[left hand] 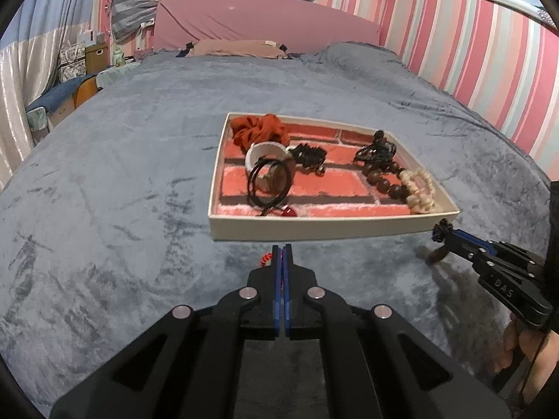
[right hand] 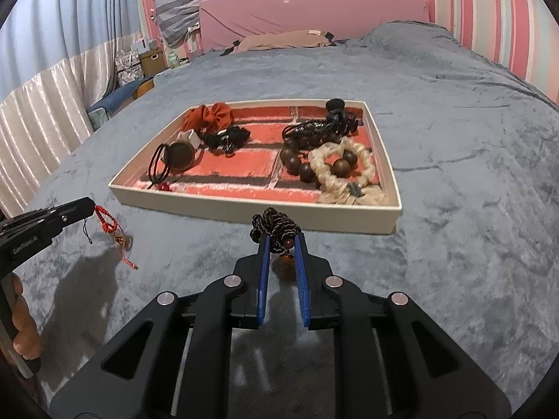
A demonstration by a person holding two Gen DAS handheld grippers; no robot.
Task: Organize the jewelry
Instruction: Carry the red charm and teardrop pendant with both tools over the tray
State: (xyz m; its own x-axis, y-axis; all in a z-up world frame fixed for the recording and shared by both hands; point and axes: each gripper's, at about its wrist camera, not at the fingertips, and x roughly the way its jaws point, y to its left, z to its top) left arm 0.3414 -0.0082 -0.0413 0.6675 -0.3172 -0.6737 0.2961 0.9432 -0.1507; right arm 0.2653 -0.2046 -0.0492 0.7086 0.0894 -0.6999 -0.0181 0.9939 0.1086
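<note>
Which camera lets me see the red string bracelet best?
The right wrist view. There the red string bracelet hangs in plain sight from the left gripper, its tail trailing onto the gray blanket. In the left wrist view only a tiny red bit peeks out beside the shut fingers.

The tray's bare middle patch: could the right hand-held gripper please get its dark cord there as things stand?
Probably yes. The right hand-held gripper holds the dark cord just before the tray, whose low front wall and bare middle patch seem to leave the way open.
</note>
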